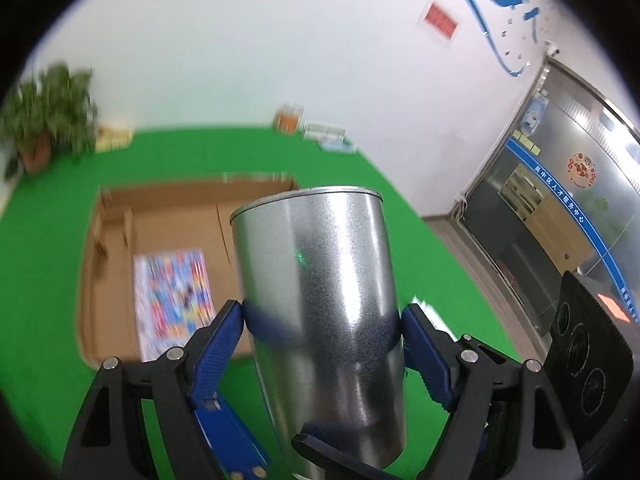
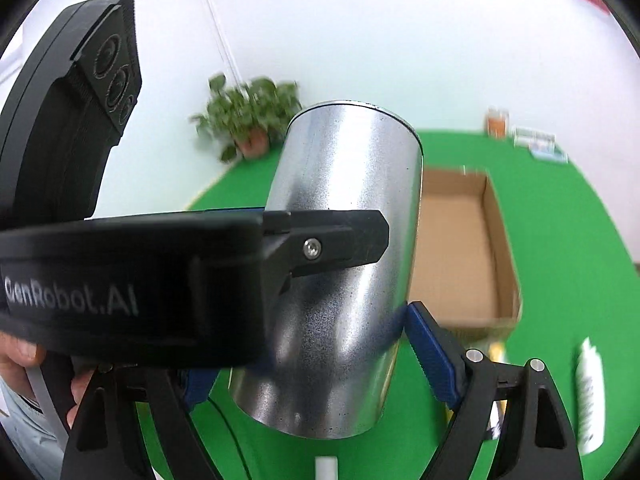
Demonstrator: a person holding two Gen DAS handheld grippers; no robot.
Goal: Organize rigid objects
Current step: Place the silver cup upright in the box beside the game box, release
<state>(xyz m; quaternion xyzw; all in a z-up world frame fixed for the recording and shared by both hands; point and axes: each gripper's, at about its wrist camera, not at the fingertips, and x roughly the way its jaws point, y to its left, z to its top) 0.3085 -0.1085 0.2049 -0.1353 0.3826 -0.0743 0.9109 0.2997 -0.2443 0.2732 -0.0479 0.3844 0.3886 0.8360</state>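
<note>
A shiny metal can is held in the air above the green table. My left gripper is shut on the can, its blue pads pressing both sides. In the right wrist view the same can sits between my right gripper's blue pads, which also close on it. The left gripper's black body crosses in front and hides the right gripper's left finger. An open cardboard box lies on the table behind the can, with a colourful printed sheet inside.
The green table fills the lower view. A potted plant stands at its far left corner. An orange container and small boxes sit by the wall. A white bottle lies on the table at right. A glass door is at right.
</note>
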